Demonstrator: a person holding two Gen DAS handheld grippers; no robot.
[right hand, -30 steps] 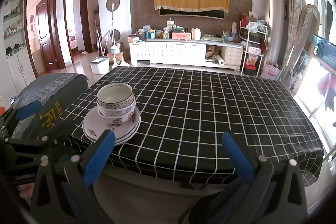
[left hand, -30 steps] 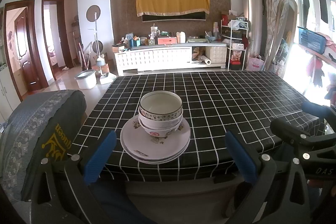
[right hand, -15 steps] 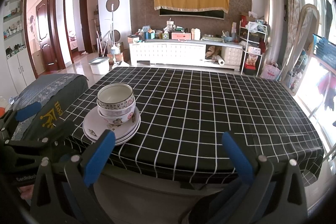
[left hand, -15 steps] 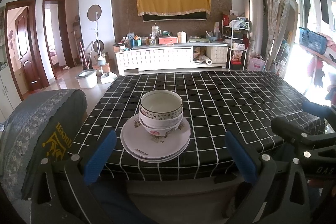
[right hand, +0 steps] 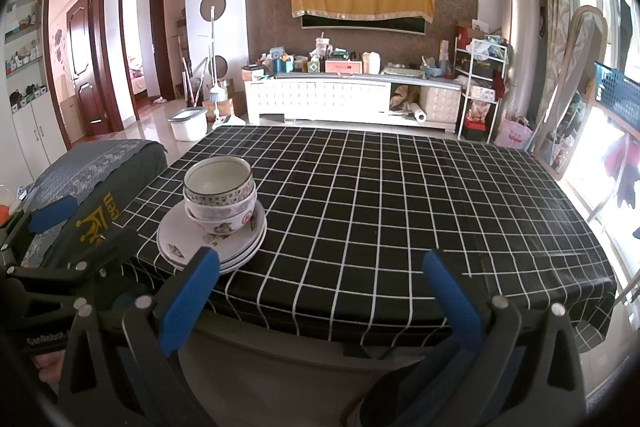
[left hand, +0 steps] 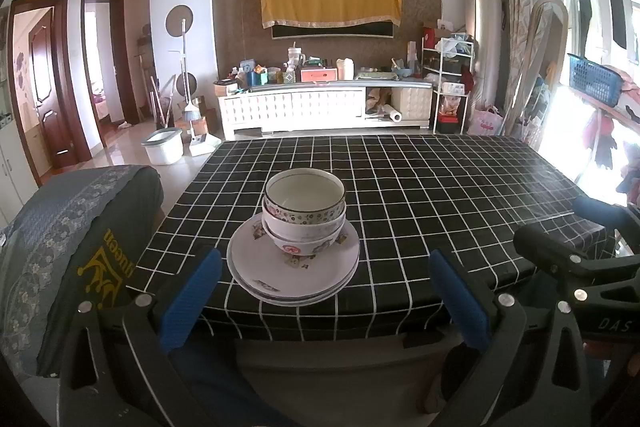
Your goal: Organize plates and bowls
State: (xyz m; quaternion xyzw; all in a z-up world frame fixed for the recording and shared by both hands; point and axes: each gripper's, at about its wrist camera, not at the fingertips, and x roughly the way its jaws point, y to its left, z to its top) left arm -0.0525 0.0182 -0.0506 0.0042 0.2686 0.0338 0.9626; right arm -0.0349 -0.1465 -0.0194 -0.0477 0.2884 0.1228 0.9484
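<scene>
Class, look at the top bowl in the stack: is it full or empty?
Empty. The top bowl stands upright, and its bare white inside shows down to the bottom, with nothing in it.

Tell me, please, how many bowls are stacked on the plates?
3 bowls, nested in one stack on the plates near the table's front-left edge; another could be hidden inside.
</scene>
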